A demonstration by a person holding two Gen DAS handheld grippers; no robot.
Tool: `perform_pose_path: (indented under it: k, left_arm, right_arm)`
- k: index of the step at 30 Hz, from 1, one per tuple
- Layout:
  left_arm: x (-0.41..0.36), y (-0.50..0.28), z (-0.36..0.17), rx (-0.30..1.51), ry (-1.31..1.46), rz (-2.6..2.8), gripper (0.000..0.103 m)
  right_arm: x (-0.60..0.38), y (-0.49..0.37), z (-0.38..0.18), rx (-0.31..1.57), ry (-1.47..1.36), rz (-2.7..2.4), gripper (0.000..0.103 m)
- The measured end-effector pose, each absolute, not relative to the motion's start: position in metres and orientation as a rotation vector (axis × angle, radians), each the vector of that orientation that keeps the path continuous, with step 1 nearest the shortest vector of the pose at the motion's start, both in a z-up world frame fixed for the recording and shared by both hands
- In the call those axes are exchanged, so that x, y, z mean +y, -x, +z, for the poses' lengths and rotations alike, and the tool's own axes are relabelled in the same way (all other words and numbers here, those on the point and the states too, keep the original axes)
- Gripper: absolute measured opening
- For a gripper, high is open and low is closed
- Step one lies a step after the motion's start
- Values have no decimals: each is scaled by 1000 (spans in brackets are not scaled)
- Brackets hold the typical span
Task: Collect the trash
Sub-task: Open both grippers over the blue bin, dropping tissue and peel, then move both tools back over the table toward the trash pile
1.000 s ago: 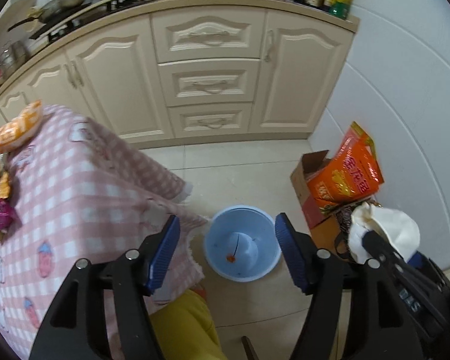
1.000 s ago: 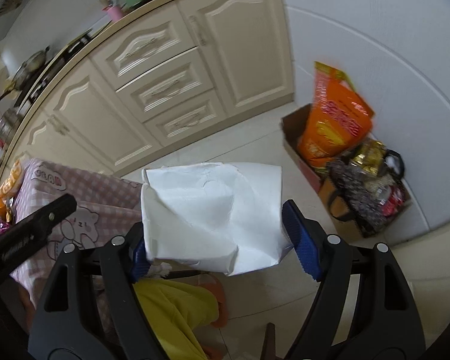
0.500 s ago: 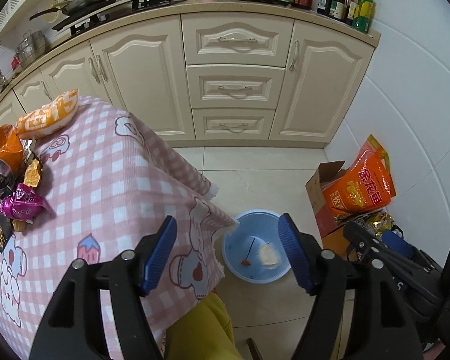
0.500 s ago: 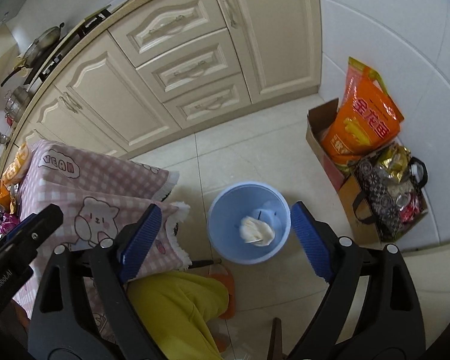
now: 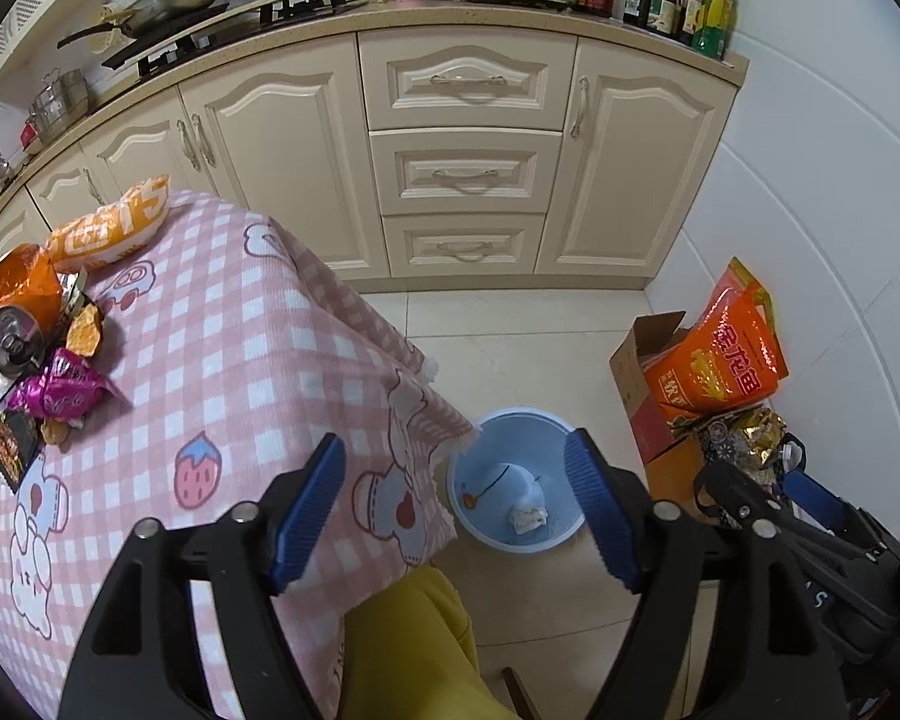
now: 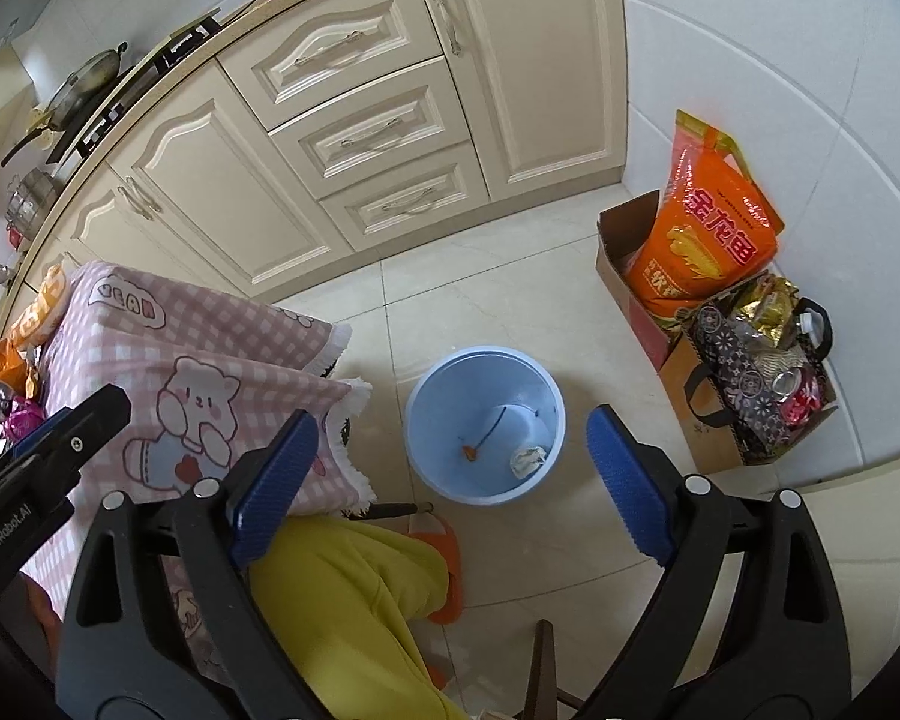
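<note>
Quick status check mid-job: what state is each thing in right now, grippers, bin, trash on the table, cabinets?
Left gripper: open, empty, jaws just opening.
Right gripper: open, empty, jaws just opening.
Bin: upright on the floor, holds a crumpled tissue.
Can: on its side on the table.
Purple wrapper: crumpled, on the table.
Orange chip bag: lying on the table.
Drawers: shut.
Cardboard box: open.

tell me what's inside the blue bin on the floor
Inside the blue bin lie a crumpled white paper, a small orange scrap and a thin dark strand. In the left wrist view the tablecloth covers its near-left rim.
</note>
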State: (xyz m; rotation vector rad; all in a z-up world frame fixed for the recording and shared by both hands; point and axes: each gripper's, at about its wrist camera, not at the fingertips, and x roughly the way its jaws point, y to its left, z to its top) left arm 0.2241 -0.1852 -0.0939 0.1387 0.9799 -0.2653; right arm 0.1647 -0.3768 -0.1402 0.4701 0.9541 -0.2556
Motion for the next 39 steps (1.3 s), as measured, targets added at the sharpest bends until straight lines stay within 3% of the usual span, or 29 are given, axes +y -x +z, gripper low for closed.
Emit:
perform_pose_path:
  k: [18, 39]
  left_arm:
    - [-135, -171, -53, 880, -118, -242, 85]
    - [19, -149, -27, 822, 36, 30, 88]
  right_arm:
    - [-333, -122, -84, 843, -388, -248, 96]
    - [-198, -149, -52, 799, -219, 22, 96]
